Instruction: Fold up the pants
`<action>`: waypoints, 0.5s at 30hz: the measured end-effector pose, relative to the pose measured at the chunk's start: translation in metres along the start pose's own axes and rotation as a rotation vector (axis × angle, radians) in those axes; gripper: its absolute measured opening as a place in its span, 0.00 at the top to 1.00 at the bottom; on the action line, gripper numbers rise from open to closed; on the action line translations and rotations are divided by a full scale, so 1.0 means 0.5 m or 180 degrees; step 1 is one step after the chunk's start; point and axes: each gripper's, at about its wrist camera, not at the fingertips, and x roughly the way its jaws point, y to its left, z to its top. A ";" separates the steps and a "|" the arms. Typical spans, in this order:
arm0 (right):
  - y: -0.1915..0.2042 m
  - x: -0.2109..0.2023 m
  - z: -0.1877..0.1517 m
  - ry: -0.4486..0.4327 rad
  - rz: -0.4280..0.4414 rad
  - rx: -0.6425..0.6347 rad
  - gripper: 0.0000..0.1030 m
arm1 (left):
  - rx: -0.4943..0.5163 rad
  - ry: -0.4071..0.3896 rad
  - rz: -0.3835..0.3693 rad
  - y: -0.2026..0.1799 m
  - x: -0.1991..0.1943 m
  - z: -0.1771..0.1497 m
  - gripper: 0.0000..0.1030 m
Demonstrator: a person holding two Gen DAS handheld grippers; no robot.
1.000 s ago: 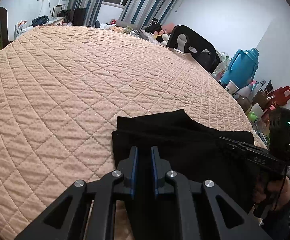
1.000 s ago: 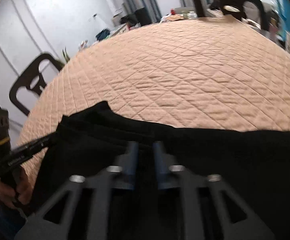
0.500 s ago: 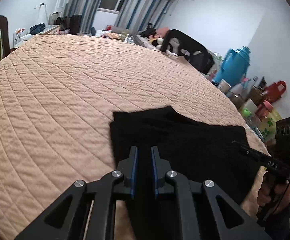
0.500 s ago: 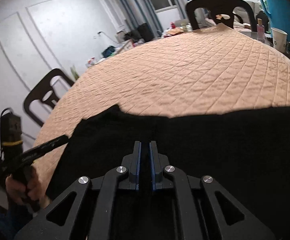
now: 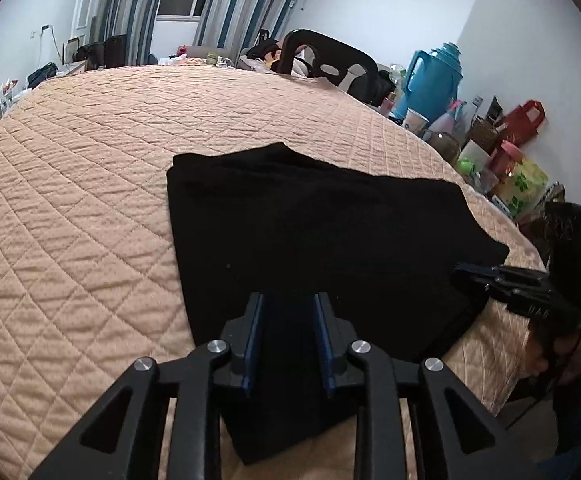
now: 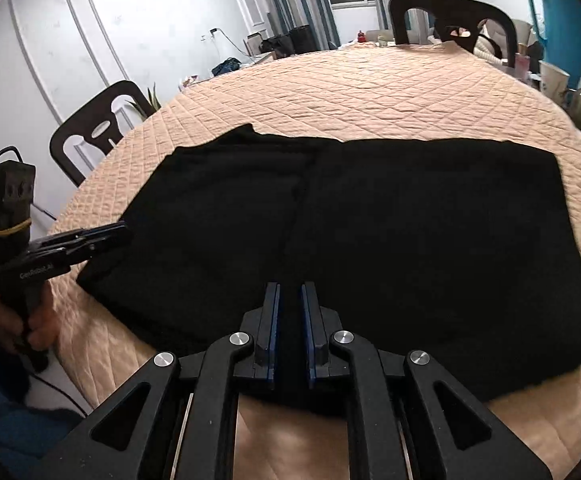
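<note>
now folded black pants [image 5: 314,236] lie under both tools, left [image 5: 289,334] parted, right [image 6: 289,330] narrowly apart

Folded pants [image 5: 314,236] lie flat on quilted table cover [image 5: 90,184], at near edge, toward right side in left wrist view. Left gripper [image 5: 289,312] over pants' near edge; right gripper [image 5: 462,272] at pants' near right corner. Chair [image 5: 330,64] behind table's far right edge. Jug [image 5: 434,76], cups, bags crowd right of table. Second chair [image 6: 94,128] left of table in right wrist view.
</note>
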 end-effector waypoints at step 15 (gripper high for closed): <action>-0.197 -0.155 -0.120 -0.0607 -0.0365 0.1609 0.52 | -0.0102 -0.0027 -0.0024 0.018 -0.026 -0.016 0.73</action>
